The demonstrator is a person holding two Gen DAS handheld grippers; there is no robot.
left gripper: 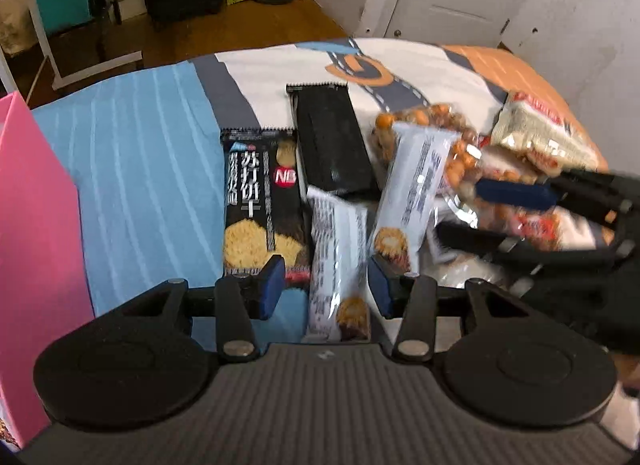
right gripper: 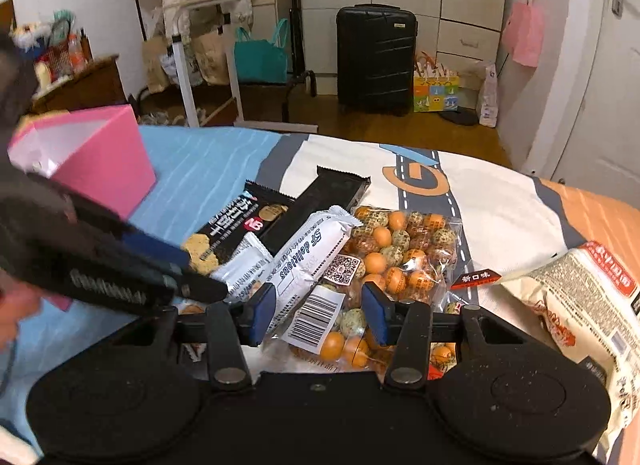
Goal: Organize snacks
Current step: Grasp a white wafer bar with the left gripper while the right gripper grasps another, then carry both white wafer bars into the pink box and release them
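Observation:
Snack packs lie in a heap on the bed cover (left gripper: 152, 169). My left gripper (left gripper: 327, 289) is open and straddles one white wrapped bar (left gripper: 338, 261); its pads stand clear of the wrapper. A black biscuit pack (left gripper: 260, 201) lies just left of that bar, and a plain black pack (left gripper: 332, 145) behind it. My right gripper (right gripper: 319, 313) is open over the barcode end of a second white bar (right gripper: 312, 265). That bar rests on a clear bag of orange and green sweets (right gripper: 400, 249). The left gripper (right gripper: 192, 269) reaches in from the left beside the first bar (right gripper: 244, 265).
A pink box (left gripper: 28, 245) (right gripper: 92, 161) stands at the left on the blue part of the cover. A cream snack bag (right gripper: 580, 297) lies at the right. Beyond the bed edge are a wooden floor, a black suitcase (right gripper: 376, 57) and a teal bag (right gripper: 260, 57).

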